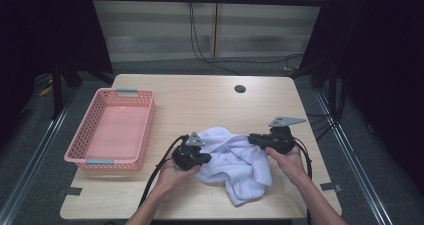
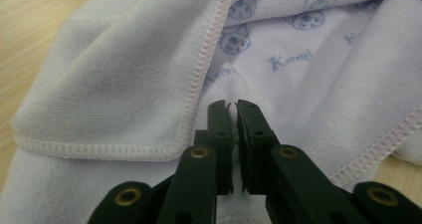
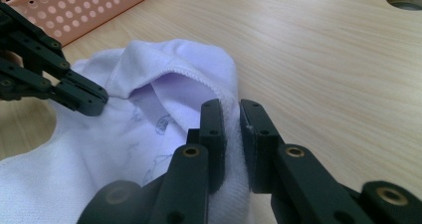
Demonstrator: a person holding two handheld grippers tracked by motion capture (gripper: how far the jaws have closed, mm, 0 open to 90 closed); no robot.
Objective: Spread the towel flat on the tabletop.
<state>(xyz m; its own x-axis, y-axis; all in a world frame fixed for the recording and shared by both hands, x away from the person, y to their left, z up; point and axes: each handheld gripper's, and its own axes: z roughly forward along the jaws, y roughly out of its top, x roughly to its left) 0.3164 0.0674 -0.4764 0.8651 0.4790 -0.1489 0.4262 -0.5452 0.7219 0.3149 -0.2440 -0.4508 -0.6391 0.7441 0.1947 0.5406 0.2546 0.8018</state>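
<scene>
Between the two tools lies one white towel (image 1: 235,162), crumpled on the bench (image 1: 210,102). The left tool (image 2: 230,106) is clamped on a thin fold of it; the right tool (image 3: 231,109) is clamped on its thick hemmed edge. Pale blue cat faces and script, seemingly "Kuromi", mark the cloth. Left of the left tool stands one pink basket (image 1: 142,130), holding nothing.

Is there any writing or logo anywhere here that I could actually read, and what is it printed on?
"Koroni", or close to it: pale blue script on the white towel, beside small cat-face drawings; the last letters are unclear.
The same word repeats near the hem and at the right, cut off and too blurred to read.
The pink basket bears no lettering.
</scene>
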